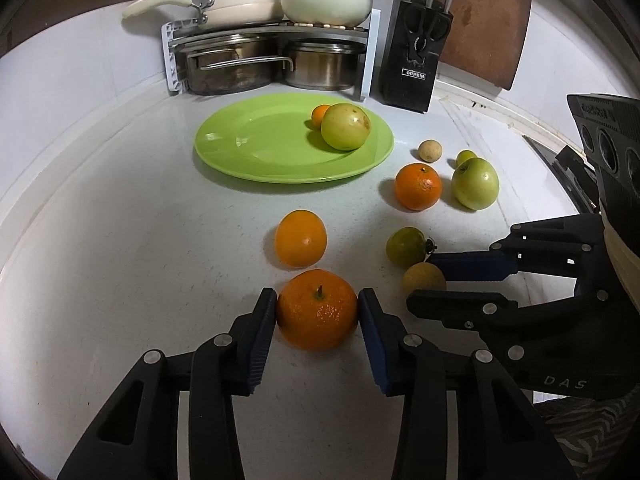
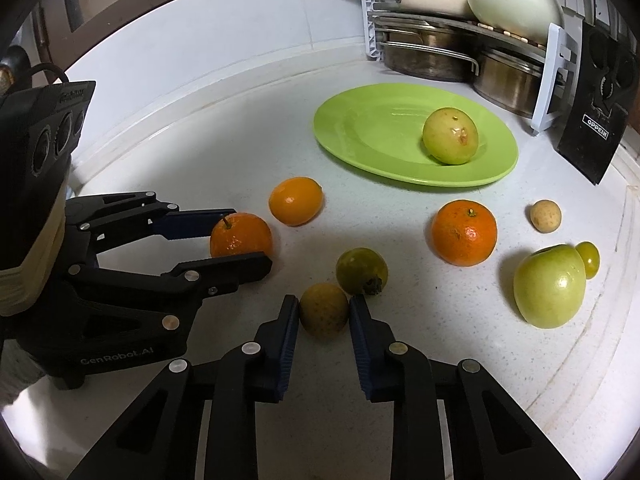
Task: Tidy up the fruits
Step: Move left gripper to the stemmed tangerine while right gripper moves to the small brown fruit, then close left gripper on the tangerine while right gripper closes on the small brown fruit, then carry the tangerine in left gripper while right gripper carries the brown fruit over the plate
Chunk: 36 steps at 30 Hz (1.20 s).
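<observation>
My left gripper (image 1: 318, 309) is shut on a stemmed mandarin (image 1: 317, 320) resting on the white counter, both pads pressed to its sides. To its right, my right gripper (image 2: 324, 312) is shut on a small yellow-brown fruit (image 2: 323, 320), also on the counter. A green plate (image 1: 260, 152) farther back holds a yellow-green apple (image 1: 346, 126) and a tiny orange (image 1: 319, 115). Loose on the counter lie an orange (image 1: 301, 238), another mandarin (image 1: 418, 186), a green apple (image 1: 475, 184), a dark green fruit (image 1: 406, 246) touching the held fruit, and a small brown fruit (image 1: 430, 150).
A rack of steel pots and white pans (image 1: 272, 56) stands behind the plate. A black knife block (image 1: 414, 60) and a brown board (image 1: 488, 20) lean at the back right. The counter's raised rim (image 2: 624, 248) runs along the right side.
</observation>
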Available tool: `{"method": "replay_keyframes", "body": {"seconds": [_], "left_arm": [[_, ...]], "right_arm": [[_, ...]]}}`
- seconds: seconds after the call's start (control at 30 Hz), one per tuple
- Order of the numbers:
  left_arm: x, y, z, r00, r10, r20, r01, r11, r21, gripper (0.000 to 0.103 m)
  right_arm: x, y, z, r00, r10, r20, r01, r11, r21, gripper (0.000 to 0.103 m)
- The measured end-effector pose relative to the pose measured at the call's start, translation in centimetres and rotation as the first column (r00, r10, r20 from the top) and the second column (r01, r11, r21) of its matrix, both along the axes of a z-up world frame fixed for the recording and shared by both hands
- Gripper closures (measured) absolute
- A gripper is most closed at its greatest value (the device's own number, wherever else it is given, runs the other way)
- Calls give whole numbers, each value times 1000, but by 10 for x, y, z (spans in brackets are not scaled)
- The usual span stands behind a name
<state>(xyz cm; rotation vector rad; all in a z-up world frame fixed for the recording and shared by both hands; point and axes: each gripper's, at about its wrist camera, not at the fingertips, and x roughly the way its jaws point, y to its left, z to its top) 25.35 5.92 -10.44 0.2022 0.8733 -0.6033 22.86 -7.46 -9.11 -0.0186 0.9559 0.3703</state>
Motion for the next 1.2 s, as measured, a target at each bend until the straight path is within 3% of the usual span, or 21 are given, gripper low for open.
{"method": "replay_keyframes", "body": {"seconds": [0.7,0.97,1.2], "left_arm": [[-9,3,53,982,165,88,-159,985,-69,62],[6,-12,77,970,208,128,-199,977,-80,62],[32,-25,85,967,231,109,-224,972,-76,62]], "right_arm": [[-3,-16,46,993,-10,117,5,999,37,76],[18,-32,72,985,-15,170,9,999,36,76],[46,-49,93,975,-19,221,12,999,33,76]]}}
